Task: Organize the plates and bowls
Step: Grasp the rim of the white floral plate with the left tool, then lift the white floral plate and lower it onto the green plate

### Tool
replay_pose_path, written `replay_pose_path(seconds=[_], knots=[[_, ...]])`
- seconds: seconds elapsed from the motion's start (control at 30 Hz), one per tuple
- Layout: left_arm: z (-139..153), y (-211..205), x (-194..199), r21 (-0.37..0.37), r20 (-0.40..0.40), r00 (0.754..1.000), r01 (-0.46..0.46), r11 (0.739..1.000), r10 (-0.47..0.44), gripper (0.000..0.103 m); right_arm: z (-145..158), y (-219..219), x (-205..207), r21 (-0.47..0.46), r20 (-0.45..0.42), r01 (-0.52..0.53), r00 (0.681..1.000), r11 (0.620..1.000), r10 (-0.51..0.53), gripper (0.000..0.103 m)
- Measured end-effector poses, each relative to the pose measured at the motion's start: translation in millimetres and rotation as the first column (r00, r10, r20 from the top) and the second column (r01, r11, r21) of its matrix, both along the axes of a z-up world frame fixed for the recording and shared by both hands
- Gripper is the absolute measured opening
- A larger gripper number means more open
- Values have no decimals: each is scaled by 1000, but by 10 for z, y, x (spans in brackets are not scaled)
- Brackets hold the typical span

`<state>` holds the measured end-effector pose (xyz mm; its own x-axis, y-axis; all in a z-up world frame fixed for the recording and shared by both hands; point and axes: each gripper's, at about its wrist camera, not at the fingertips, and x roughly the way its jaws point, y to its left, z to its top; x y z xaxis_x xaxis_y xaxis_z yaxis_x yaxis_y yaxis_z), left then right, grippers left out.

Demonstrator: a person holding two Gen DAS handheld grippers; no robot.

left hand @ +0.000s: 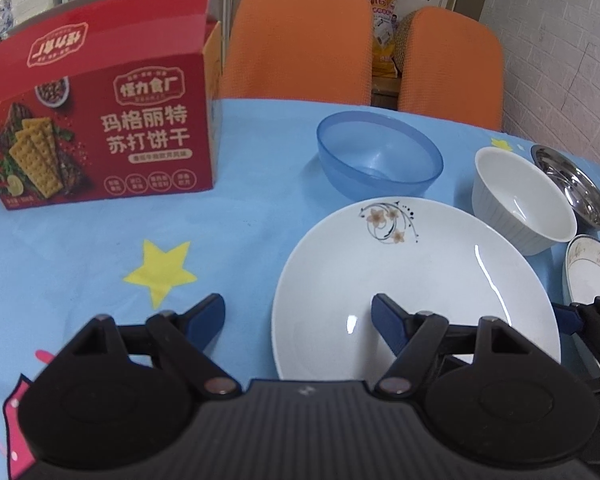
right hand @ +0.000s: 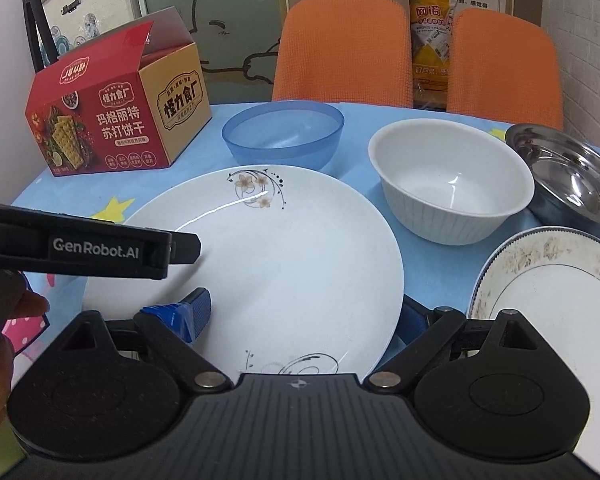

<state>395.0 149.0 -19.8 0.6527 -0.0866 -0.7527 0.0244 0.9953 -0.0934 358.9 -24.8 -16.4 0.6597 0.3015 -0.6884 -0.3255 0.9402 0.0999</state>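
Note:
A large white plate with a flower print (left hand: 416, 280) (right hand: 268, 264) lies on the blue tablecloth. Behind it stand a blue plastic bowl (left hand: 378, 152) (right hand: 284, 132), a white ribbed bowl (left hand: 524, 200) (right hand: 452, 180) and a steel bowl (left hand: 576, 188) (right hand: 572, 172). A smaller blue-rimmed plate (left hand: 592, 272) (right hand: 548, 292) lies at the right. My left gripper (left hand: 298, 320) is open, straddling the large plate's left rim. My right gripper (right hand: 304, 316) is open, its fingers spanning the plate's near edge, right finger below the rim. The left gripper's body (right hand: 80, 248) shows in the right wrist view.
A red cracker box (left hand: 100, 128) (right hand: 116, 128) with its lid open stands at the back left of the table. Two orange chairs (left hand: 300, 44) (right hand: 340, 48) stand behind the table's far edge. A white wall is at the right.

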Motion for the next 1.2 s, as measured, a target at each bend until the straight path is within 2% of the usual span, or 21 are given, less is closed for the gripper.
replay_pose_path(seconds=[0.57,0.63,0.67,0.7,1.2], knots=[[-52,-30,4,-5,44,999,14,1000,-14,78,-81,10,-22,-1,110,-25,994,1000,25,85],[-57,-41,-2,4,48,999,15,1000,-15,82,-79,14,-20,-1,109,-27,994,1000,27,85],[-65,-48,-11,15,52,999,13,1000,-14,88,-78,15,-20,-1,110,-28,994,1000,28,85],[-87,-57,2,28,38,999,7,1000,-8,102,-79,13,-23,-1,111,-29,993,1000,29,85],[-84,-48,29,39,31,999,10,999,-11,102,-82,12,-39,-1,110,-32,993,999,32,86]])
